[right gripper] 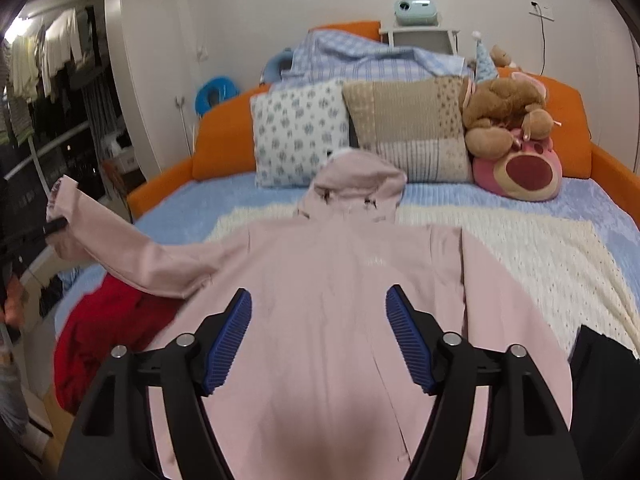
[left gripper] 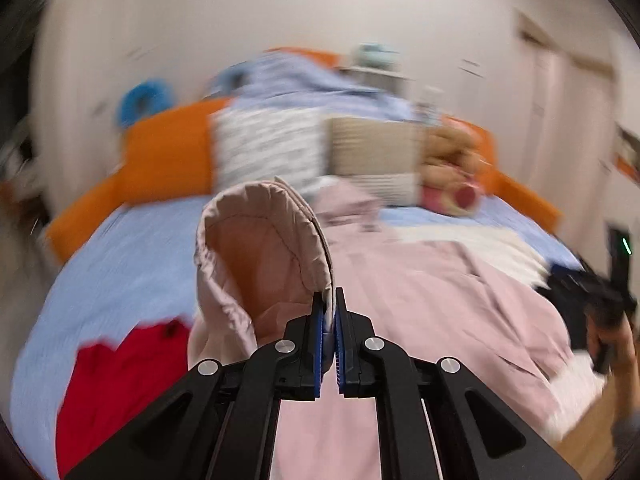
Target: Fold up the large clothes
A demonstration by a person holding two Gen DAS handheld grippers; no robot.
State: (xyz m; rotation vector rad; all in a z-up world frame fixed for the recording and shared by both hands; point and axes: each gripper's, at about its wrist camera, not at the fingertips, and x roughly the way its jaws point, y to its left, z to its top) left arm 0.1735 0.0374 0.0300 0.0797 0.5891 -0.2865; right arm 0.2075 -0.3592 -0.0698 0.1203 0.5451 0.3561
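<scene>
Pink jacket (right gripper: 340, 280) on bed (right gripper: 520, 248): my left tool (left gripper: 331, 320) pinches its sleeve cuff (left gripper: 256, 248), right tool (right gripper: 319, 344) gapes empty above; I should carry the sleeve across flat.

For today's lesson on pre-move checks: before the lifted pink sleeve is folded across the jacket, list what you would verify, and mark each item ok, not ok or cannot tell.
1. Left gripper shut on the sleeve cuff: ok.
2. Sleeve lifted off the bed: ok, it hangs raised at the left of the right wrist view.
3. Right gripper free: ok, fingers apart above the pink jacket, nothing between them.
4. Jacket body flat: ok, hood toward the pillows.
5. Fold path clear: not ok, red garment lies under the sleeve side.
6. Other sleeve's position: cannot tell.
</scene>
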